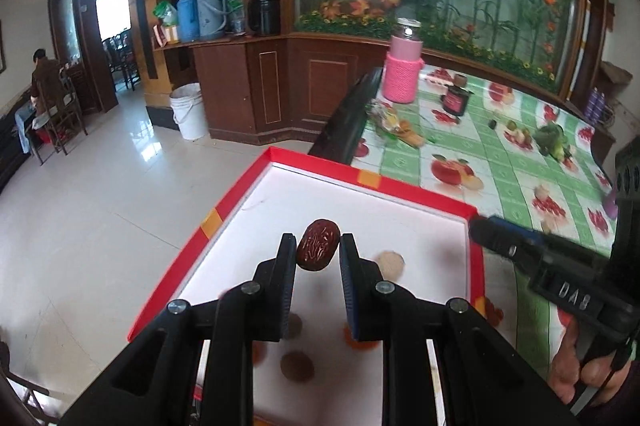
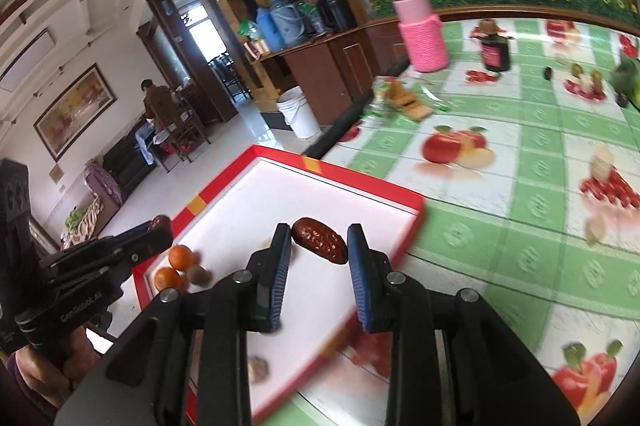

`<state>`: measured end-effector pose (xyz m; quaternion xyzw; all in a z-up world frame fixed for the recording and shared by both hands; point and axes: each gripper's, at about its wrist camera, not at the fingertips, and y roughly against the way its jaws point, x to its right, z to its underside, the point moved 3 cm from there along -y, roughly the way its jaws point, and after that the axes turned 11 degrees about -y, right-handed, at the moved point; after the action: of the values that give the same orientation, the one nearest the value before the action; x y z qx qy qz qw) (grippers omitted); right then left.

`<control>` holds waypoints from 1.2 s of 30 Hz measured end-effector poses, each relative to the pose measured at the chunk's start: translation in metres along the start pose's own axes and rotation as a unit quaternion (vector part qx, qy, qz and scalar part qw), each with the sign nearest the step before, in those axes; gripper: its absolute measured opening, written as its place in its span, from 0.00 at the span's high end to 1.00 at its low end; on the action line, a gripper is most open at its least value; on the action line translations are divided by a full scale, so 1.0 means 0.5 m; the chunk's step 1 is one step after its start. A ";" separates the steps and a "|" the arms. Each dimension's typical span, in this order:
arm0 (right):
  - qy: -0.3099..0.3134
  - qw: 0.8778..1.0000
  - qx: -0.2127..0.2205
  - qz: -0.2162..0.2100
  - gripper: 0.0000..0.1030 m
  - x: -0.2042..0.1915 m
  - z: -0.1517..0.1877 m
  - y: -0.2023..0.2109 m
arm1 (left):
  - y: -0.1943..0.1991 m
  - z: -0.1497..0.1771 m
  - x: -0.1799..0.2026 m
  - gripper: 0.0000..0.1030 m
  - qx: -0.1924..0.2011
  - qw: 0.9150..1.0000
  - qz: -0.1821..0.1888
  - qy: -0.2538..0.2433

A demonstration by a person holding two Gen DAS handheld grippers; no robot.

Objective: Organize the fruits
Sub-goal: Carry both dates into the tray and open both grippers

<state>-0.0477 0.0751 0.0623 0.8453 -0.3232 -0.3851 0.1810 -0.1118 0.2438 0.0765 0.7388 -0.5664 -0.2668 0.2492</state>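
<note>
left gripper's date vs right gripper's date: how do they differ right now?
1. Shape: the left gripper has a short, plump oval date; the right gripper has a longer, slimmer date.
2. Pose: the left date stands nearly upright between the pads; the right date lies slanted across the gap.

Shared: both are dark red, wrinkled, pinched at the fingertips and held above the red-rimmed tray.

I can read only two texts. In my left wrist view, the body of the right gripper (image 1: pixel 474 228) carries raised letters "DAS". In my right wrist view, the handle of the left gripper (image 2: pixel 158 226) has white print "GenRobot.AI". The label on the dark jar (image 2: pixel 495 53) is too blurred for me.
</note>
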 end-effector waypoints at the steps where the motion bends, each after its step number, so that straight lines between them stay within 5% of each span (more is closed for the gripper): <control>1: 0.001 1.000 -0.003 0.000 0.70 -0.006 -0.003 -0.007 | -0.011 -0.007 -0.007 0.80 -0.004 1.000 -0.001 0.005; 14: -0.006 0.995 -0.075 0.070 0.70 -0.004 0.003 -0.145 | -0.126 0.028 -0.033 0.80 -0.104 0.994 0.011 0.014; 31: 0.019 0.988 -0.099 0.118 0.69 -0.006 0.014 -0.171 | -0.155 0.059 -0.043 0.79 -0.140 0.990 -0.002 0.015; 36: 0.026 0.986 -0.104 0.125 0.67 -0.004 0.013 -0.170 | -0.145 0.057 -0.044 0.54 -0.136 0.990 -0.012 0.016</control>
<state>-0.0191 0.1378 0.0122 0.7845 -0.3798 -0.3687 0.3230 -0.0848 0.2803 0.0098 0.7092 -0.5117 -0.3323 0.3534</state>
